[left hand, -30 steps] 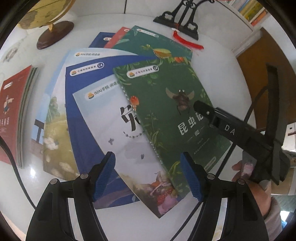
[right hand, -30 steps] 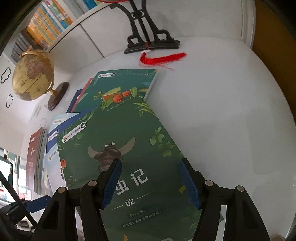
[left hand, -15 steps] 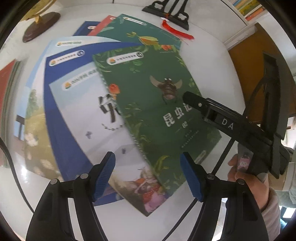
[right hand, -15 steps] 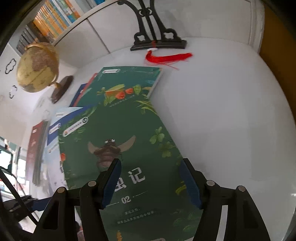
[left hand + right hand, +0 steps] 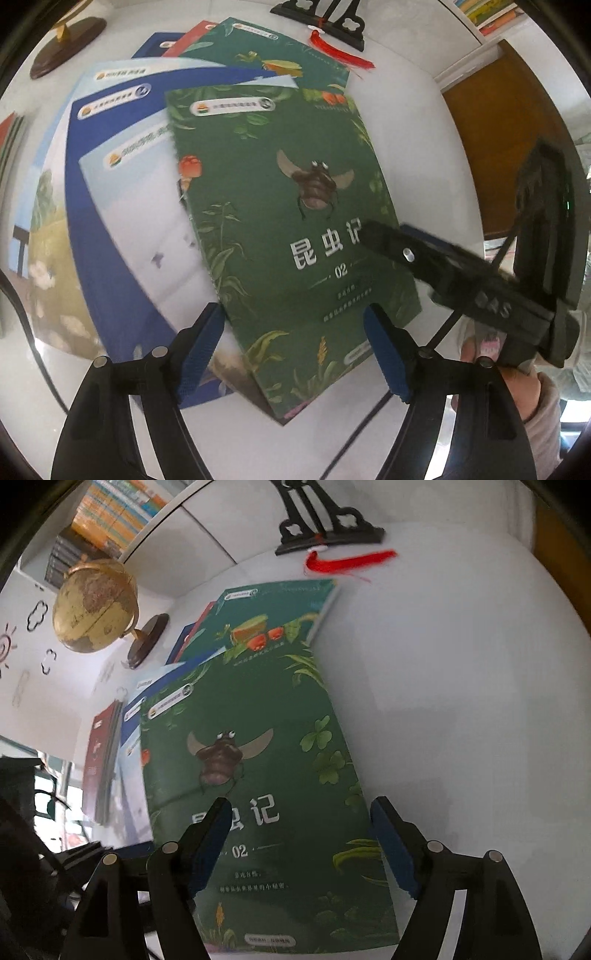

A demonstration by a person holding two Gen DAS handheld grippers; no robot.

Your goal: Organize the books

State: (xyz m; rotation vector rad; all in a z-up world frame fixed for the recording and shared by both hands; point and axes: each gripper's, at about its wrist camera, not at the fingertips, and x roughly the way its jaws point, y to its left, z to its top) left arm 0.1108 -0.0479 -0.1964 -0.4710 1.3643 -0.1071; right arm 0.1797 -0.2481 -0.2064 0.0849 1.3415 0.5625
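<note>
We hover our left gripper (image 5: 291, 343) and right gripper (image 5: 299, 834) over the green insect paperback (image 5: 280, 221), topmost on the fanned books on the white table (image 5: 461, 701). Both jaws are opening, gripping nothing. It looks thin, floppy, slick-covered; we'd pinch an overhanging edge. The lower books' titles stay hidden.

We log the green beetle-cover book (image 5: 295, 206): white title "昆虫记" with "02" beneath it. We log the right gripper (image 5: 491, 302): arm lettering blurred, unreadable. Other covers' label strips: too small.
</note>
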